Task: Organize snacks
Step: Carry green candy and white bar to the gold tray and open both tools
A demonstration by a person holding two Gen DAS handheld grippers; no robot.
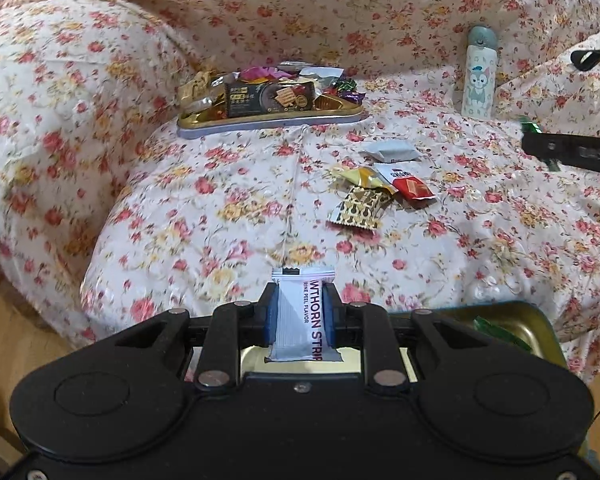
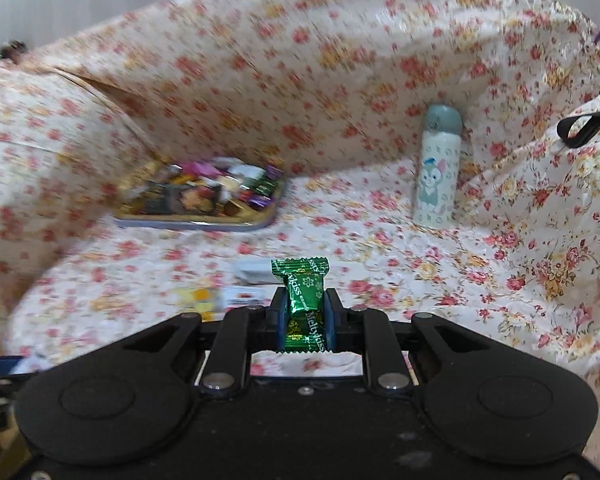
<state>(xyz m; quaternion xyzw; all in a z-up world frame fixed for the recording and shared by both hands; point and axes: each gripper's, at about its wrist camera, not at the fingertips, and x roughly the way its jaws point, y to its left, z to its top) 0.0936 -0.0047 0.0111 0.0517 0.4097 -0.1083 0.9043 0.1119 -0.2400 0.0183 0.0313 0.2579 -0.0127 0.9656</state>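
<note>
My left gripper (image 1: 300, 300) is shut on a white hawthorn strip packet (image 1: 298, 316), held above a gold tin tray (image 1: 512, 320) close under it that holds a green candy (image 1: 496, 330). My right gripper (image 2: 304, 308) is shut on a green Melty Kiss candy (image 2: 304, 300); it also shows at the right edge of the left wrist view (image 1: 540, 148). A second gold tray (image 1: 268, 120) full of mixed snacks sits at the back left, also in the right wrist view (image 2: 196, 222). Loose snacks lie mid-sofa: a grey packet (image 1: 392, 151), a red packet (image 1: 410, 184), a gold-patterned packet (image 1: 360, 208).
Everything rests on a floral-covered sofa (image 1: 220, 208) with a raised back and arm cushions. A white cartoon-cat bottle (image 1: 478, 74) stands at the back right, also in the right wrist view (image 2: 438, 168). A black strap (image 2: 580, 128) lies at the right. Wooden floor (image 1: 16, 328) shows lower left.
</note>
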